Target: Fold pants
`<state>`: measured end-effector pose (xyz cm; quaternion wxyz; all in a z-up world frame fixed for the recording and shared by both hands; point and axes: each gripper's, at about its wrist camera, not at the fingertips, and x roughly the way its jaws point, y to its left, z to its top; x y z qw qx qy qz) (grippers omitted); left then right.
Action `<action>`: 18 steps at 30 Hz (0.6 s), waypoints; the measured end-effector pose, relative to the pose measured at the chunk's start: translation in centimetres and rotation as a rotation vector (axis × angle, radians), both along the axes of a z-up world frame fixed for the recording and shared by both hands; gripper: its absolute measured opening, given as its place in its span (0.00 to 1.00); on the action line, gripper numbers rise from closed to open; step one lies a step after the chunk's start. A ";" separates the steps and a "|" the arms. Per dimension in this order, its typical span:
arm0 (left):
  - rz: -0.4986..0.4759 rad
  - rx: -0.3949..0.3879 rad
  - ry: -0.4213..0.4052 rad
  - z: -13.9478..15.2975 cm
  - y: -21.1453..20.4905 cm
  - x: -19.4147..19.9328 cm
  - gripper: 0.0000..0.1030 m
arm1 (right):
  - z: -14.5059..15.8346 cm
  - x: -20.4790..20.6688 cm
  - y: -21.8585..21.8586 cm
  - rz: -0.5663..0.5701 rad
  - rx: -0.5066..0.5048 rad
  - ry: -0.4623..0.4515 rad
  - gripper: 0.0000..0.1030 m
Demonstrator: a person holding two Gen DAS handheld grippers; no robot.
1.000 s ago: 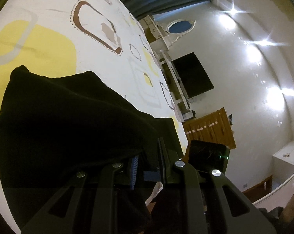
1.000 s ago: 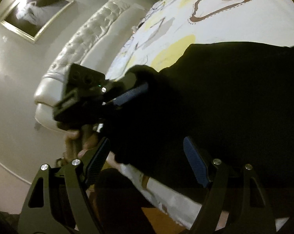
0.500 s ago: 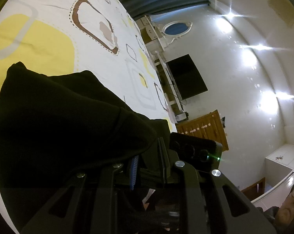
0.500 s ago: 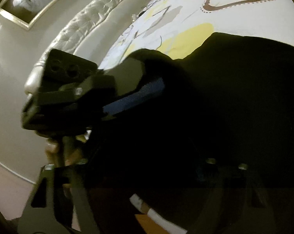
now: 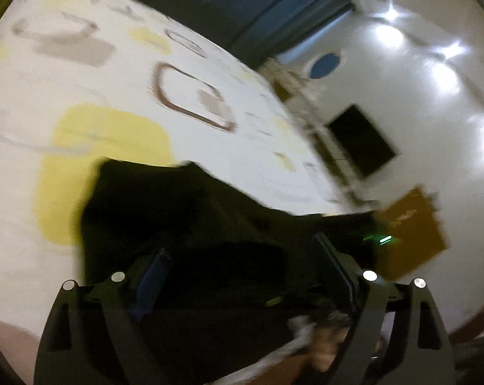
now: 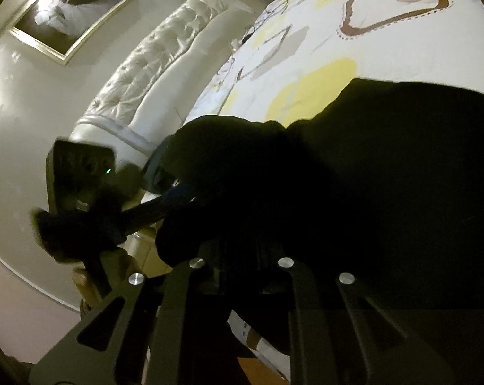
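The black pants (image 6: 386,166) lie bunched near the edge of the bed (image 5: 91,89). The right hand-held gripper (image 6: 242,253) is closing, and its jaws pinch a fold of the cloth. The left hand-held gripper (image 5: 242,256) is opening wide, with cloth lying loose between its jaws, not squeezed. This looks like passing the pants from one side to the other. To do it well, pull the left one away slowly so it does not snag, and keep the right grip tight.

White wall (image 5: 418,102) w/ bright spot lights at 2 o'clock, dark curtain (image 5: 274,3) at 12, black TV (image 5: 360,139); tufted headboard (image 6: 165,73), framed pic (image 6: 70,16) at 10.
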<state>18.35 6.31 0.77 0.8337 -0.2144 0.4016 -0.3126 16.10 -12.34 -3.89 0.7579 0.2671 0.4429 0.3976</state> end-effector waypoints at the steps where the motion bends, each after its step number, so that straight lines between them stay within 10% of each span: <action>1: 0.054 0.079 -0.032 0.4 0.2 -0.6 0.83 | 0.0 0.1 -0.3 -0.005 0.004 0.000 0.11; 3: 0.039 0.125 -0.095 1.1 0.2 -1.6 0.83 | -0.1 0.2 -0.7 -0.012 0.002 0.004 0.11; 8: -0.036 -0.039 -0.111 0.8 1.5 -2.2 0.83 | -0.6 0.3 -2.3 -0.039 0.056 0.034 0.11; 18: 0.063 -0.052 0.103 -4.4 2.6 0.0 0.83 | 2.5 -1.6 -9.9 -0.146 0.106 -0.036 0.11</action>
